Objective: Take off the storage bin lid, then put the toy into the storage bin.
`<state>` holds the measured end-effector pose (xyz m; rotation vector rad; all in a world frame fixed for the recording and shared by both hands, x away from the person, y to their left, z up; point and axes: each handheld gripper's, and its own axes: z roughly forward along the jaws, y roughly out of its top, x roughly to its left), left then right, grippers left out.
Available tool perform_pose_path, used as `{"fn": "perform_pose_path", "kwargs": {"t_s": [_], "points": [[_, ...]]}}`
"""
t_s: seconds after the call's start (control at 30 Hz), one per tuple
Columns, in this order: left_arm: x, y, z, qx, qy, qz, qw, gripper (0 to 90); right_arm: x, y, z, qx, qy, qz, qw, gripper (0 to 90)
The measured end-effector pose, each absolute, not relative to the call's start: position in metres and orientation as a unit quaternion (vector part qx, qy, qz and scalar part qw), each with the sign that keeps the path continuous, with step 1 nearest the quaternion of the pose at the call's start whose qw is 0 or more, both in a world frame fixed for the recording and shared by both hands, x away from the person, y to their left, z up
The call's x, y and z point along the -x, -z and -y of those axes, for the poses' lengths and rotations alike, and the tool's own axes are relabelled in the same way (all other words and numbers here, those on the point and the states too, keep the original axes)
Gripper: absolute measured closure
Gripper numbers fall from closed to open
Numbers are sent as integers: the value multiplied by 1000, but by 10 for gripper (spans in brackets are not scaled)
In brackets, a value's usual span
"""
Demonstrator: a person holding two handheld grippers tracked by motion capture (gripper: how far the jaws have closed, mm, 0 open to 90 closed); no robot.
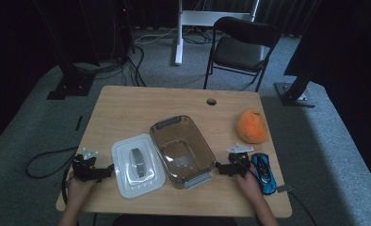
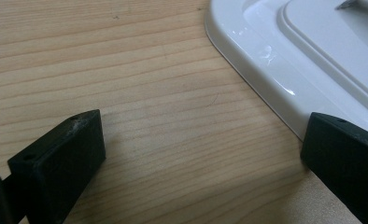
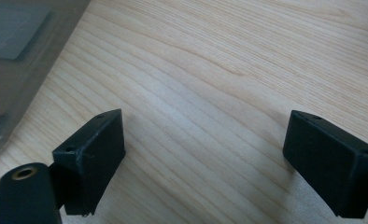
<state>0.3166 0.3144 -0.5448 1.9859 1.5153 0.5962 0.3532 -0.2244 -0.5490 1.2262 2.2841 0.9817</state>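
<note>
The white lid lies beside the open box near the bench's front edge. Both hand-held grippers, left and right, are wide open, holding nothing. Nothing is packed yet.

Orange fruit far right of table, blue toy car near it, black chair behind.
</note>
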Motion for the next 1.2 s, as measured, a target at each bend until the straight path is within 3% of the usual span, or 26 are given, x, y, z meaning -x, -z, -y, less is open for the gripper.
{"fn": "perform_pose_path", "kwargs": {"t_s": [0.2, 0.57, 0.7, 1.2], "points": [[-316, 546, -315, -741, -226, -563, 288, 2, -352, 543, 221, -430, -343, -810, 204, 119], [-318, 546, -313, -736, -229, -570, 286, 2, -347, 533, 215, -429, -326, -820, 196, 105], [-318, 546, -314, -737, -228, -568, 287, 2, -347, 532, 215, -424, -340, -822, 171, 104], [-318, 546, -313, -736, -228, -569, 286, 2, -348, 512, 218, -422, -348, -818, 178, 104]]}}
